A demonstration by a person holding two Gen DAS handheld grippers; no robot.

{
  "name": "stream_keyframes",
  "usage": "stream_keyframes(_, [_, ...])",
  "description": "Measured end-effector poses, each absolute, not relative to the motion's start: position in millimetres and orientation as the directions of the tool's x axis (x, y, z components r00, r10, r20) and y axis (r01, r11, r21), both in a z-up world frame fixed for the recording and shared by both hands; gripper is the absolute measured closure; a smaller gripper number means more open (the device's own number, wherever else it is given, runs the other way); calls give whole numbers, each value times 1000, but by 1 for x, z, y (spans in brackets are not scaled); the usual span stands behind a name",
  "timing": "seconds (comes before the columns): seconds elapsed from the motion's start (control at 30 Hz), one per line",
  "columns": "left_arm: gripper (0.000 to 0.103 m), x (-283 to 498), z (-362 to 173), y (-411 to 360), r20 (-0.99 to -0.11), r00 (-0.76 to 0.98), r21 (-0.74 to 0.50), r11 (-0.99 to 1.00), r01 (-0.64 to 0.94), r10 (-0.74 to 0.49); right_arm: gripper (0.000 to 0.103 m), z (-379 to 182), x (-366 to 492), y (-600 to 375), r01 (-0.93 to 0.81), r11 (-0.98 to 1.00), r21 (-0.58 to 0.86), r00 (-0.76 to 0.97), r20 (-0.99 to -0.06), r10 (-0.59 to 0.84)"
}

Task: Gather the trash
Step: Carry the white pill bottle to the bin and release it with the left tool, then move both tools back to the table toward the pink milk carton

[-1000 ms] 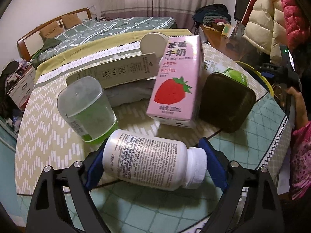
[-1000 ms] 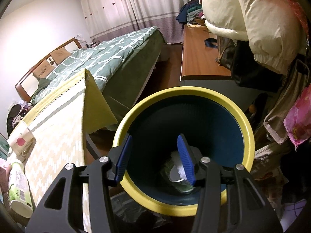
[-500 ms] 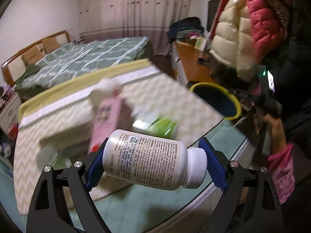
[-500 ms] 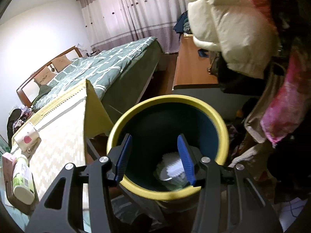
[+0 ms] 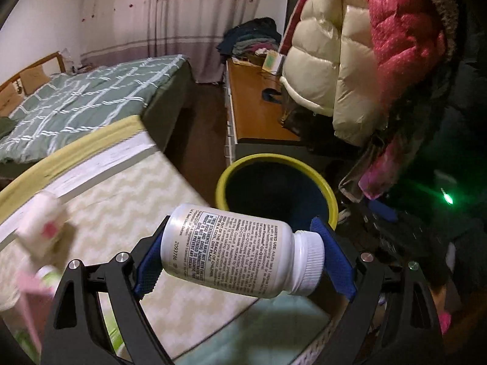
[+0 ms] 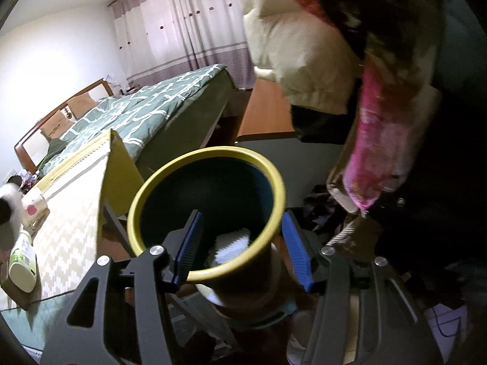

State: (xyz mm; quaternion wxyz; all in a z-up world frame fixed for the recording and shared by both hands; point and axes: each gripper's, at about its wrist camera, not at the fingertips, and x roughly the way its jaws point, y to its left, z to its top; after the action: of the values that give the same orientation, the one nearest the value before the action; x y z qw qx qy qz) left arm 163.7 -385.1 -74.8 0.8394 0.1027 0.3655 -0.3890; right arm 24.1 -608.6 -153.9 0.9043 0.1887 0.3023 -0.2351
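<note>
My left gripper is shut on a white pill bottle, held sideways above the table's right edge, cap to the right. Just beyond it stands the yellow-rimmed dark bin. In the right wrist view the same bin sits below and ahead of my right gripper, which is open and empty, its blue pads either side of the bin's near rim. White crumpled trash lies in the bin.
The table with a zigzag cloth holds a pink-spotted carton and a green-labelled bottle. A bed, a wooden desk and hanging coats surround the bin.
My left gripper has lifted the pill bottle off the table and swung it right, towards the bin. My right gripper has opened wider and drawn back and right from the bin.
</note>
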Motion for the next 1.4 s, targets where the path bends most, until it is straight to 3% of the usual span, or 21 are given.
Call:
stream_keyframes(0.23, [15, 186, -106, -470, -743, 394, -84, 659, 748, -542, 50, -166, 15, -627, 555, 801, 223, 700, -646, -305])
stream_keyframes(0.53, [15, 216, -151, -526, -793, 354, -106, 685, 721, -495, 49, -176, 18, -636, 580, 781, 232, 678, -668, -306])
stream_keyframes(0.63, [7, 226, -160, -536, -809, 341, -115, 697, 708, -479, 44, -176, 20, -633, 581, 781, 229, 675, -671, -305])
stream_keyframes(0.73, [6, 228, -158, -537, -807, 349, -121, 713, 690, -475, 44, -175, 20, -629, 576, 785, 226, 677, -670, -304])
stream_keyframes(1.1, [5, 187, -89, -431, -706, 467, -147, 755, 639, -533, 43, -165, 31, -603, 522, 826, 215, 701, -659, -272])
stream_keyframes(1.4, [5, 140, -40, -257, -580, 716, -60, 897, 438, -388, 42, -151, 52, -544, 388, 901, 193, 745, -642, -183])
